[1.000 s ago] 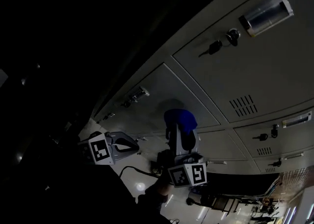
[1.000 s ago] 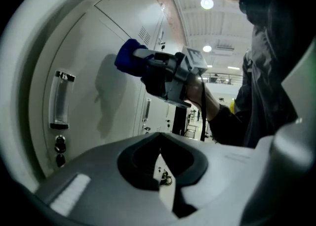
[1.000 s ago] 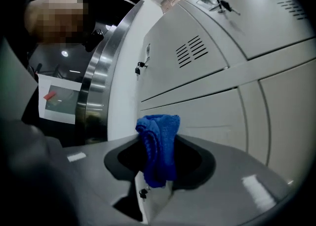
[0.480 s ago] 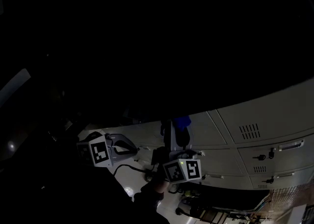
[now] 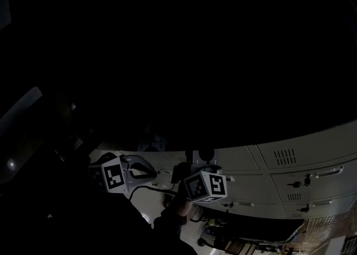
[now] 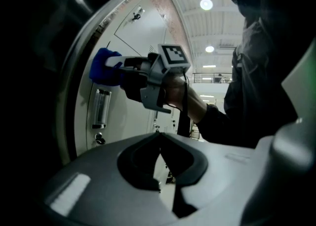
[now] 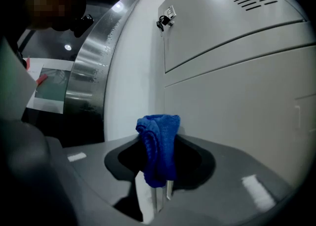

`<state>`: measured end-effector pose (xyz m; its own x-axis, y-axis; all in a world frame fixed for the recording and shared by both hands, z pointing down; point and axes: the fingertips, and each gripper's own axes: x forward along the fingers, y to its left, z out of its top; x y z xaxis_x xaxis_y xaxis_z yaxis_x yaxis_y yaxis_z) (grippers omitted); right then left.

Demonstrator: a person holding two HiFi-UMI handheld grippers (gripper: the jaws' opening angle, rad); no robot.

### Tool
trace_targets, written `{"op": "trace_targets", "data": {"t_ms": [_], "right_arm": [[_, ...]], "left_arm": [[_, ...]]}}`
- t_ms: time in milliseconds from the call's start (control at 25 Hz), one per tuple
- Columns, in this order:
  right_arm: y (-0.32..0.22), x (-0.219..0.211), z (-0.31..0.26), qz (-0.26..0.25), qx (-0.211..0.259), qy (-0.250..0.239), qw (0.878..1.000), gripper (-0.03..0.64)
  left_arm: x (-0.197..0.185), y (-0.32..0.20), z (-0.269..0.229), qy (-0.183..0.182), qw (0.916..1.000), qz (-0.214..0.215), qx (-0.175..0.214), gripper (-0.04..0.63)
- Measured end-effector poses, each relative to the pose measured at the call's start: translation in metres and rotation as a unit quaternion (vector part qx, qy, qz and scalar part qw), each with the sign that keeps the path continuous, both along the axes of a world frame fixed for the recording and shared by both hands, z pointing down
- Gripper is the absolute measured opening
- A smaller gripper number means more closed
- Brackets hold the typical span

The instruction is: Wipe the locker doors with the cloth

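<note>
Head view: mostly black. Locker doors [image 5: 312, 184] low right. Half-second earlier blue cloth showed, now lost in shadow.

Left gripper view: left claw [image 6: 160, 168] pinched together, empty. Right claw [image 6: 117, 67] carried cloth [image 6: 101, 67] at locker doors.

Right gripper view: right claw clamped on bunched cloth. Judged risk: rubbing drag could pull it loose.
</note>
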<state>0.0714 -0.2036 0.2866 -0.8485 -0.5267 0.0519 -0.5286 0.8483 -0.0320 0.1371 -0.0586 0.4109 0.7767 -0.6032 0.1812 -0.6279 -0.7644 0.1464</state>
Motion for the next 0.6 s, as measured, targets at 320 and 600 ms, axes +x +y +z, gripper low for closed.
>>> {"op": "trace_targets", "data": {"t_ms": [320,600], "right_arm": [[-0.008,0.01,0.001,0.024,0.001,0.002,1.0,0.143],[-0.013,0.034,0.003,0.031,0.002,0.006,0.999,0.143]], "left_arm": [[0.004,-0.003,0.001,0.004,1.0,-0.003,-0.001,-0.003],[0.02,-0.009,0.003,0.004,1.0,0.007,-0.005,-0.003]]}}
